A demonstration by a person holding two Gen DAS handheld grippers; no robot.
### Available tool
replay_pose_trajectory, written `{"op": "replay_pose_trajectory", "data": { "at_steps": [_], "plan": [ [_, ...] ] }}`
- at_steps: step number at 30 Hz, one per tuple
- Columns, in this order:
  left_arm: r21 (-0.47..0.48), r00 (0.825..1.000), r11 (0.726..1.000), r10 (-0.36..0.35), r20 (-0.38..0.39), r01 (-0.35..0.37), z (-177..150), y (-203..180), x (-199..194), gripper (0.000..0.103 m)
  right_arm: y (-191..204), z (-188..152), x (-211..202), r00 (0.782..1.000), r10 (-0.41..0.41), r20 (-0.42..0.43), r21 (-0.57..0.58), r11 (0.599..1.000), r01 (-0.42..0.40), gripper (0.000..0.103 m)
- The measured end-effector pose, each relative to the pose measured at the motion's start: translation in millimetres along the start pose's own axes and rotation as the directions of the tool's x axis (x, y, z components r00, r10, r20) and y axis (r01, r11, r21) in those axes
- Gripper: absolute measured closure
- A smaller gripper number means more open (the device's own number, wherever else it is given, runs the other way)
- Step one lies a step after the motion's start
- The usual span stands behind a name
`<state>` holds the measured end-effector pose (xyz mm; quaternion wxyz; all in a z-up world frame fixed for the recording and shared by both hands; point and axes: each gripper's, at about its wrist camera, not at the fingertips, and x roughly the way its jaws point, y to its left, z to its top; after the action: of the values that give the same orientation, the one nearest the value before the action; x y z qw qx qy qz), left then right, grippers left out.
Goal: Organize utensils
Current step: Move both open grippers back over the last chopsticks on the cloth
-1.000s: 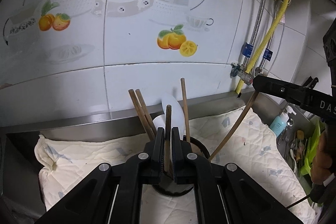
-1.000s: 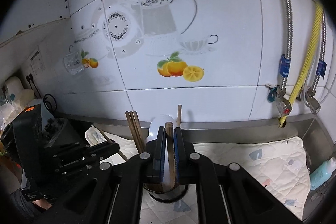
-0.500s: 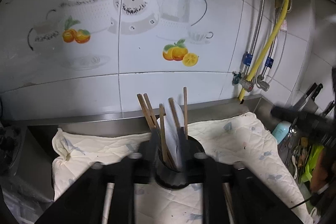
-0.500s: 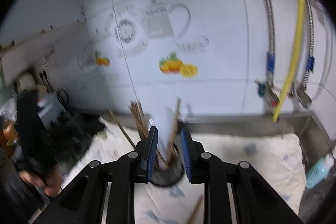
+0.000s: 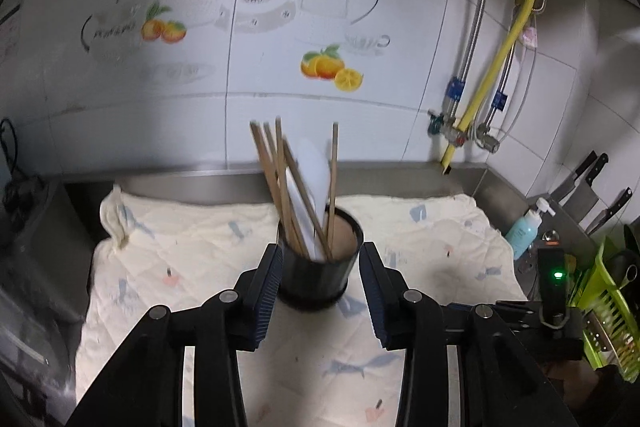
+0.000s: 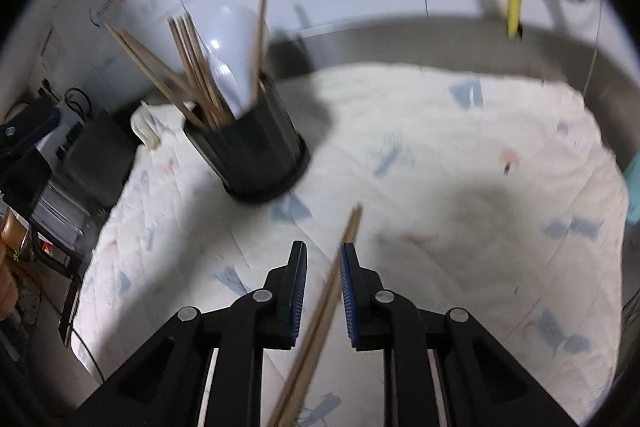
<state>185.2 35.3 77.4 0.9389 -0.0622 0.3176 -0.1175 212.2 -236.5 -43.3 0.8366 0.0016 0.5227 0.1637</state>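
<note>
Left tongs (image 5: 319,301) hang spread just near the black holder (image 5: 320,267), gripping nothing; a second ago they pinched a chopstick upright over it, and that stick now stands in the holder with the other chopsticks (image 5: 280,179) and a white spoon (image 5: 312,187). Their jaws have just been opening. On the right, the right tongs (image 6: 323,291) have dropped to the cloth (image 6: 460,155), and their jaws have just been closing around a pair of chopsticks (image 6: 328,299) lying there, the pads not yet pressing. I'd judge those are next for the holder.
</note>
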Motion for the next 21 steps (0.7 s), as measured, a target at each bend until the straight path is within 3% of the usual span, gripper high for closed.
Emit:
{"op": "replay_pose_trajectory", "data": {
  "at_steps": [9, 21],
  "plan": [
    [-0.045, 0.998, 0.998, 0.037, -0.05, -0.039, -38.5, 5.9, -1.1, 0.06, -12.0, -2.3, 33.7, 0.998, 0.039, -0.045, 0.044, 0.998, -0.037, 0.088],
    [-0.089, 0.994, 0.994, 0.058, -0.094, -0.066, -55.5, 22.4, 6.2, 0.06, -17.7, -3.0, 61.2, 0.996, 0.039, -0.082, 0.082, 0.996, -0.032, 0.088]
  ]
}}
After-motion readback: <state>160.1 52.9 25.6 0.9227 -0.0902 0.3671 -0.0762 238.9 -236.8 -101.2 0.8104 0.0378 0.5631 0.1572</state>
